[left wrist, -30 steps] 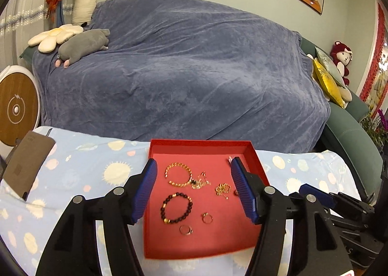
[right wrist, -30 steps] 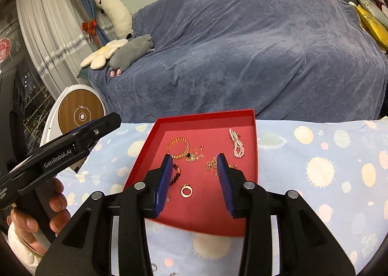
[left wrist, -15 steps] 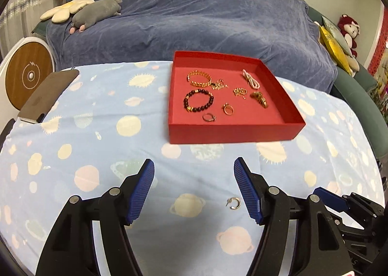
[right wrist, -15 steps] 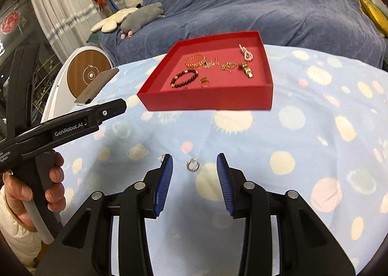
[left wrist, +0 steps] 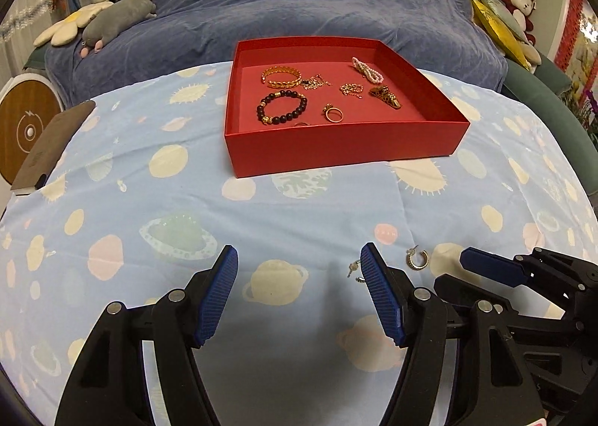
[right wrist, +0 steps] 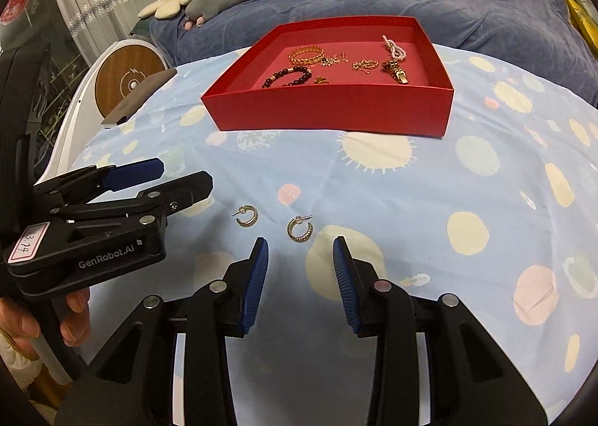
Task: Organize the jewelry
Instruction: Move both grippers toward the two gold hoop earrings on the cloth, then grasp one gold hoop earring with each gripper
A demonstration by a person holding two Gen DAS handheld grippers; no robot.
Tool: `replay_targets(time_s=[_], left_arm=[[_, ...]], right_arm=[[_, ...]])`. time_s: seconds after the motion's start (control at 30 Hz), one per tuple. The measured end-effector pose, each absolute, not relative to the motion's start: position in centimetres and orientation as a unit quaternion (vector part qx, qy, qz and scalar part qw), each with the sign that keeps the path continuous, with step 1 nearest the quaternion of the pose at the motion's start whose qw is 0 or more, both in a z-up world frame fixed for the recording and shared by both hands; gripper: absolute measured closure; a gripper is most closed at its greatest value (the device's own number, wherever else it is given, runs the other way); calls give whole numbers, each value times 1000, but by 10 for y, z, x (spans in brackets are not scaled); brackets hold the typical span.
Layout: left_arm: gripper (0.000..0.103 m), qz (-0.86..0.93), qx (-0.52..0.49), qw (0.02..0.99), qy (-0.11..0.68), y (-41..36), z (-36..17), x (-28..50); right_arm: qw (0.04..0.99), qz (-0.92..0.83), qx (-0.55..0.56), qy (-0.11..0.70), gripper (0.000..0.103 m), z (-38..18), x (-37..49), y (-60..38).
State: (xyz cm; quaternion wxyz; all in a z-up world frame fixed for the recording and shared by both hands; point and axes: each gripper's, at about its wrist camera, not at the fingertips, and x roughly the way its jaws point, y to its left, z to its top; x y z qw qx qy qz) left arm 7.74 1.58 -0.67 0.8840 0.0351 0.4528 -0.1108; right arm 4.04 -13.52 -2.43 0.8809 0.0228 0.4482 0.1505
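Two small gold hoop earrings lie on the planet-print tablecloth. One earring point(right wrist: 300, 230) sits just ahead of my right gripper point(right wrist: 300, 250), which is open with nothing between its pads. The other earring point(right wrist: 246, 216) lies a little to its left, near my left gripper point(right wrist: 185, 173). In the left wrist view my left gripper point(left wrist: 299, 257) is open and empty, one earring point(left wrist: 355, 270) peeks out beside its right finger, and the other earring point(left wrist: 416, 259) lies further right. The red tray point(left wrist: 336, 149) beyond holds bracelets, rings, chains and a pearl piece.
A brown flat case point(left wrist: 52, 149) lies at the table's left edge beside a round wooden-faced device point(left wrist: 22, 134). A sofa under a blue blanket point(left wrist: 299, 7) with plush toys stands behind the table. A person's hand point(right wrist: 74, 317) grips the left handle.
Both grippers have drawn back from over the tray and sunk toward the tablecloth. The two earrings have come into view close to the fingertips.
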Motion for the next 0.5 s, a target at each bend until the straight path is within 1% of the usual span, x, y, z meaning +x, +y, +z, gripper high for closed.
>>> replay_targets(time_s=[0.5], left_arm=[[37,-131,36,870,473,18,-21,68]], right_arm=[[880,151,-10,450,76,-35,51,-120]])
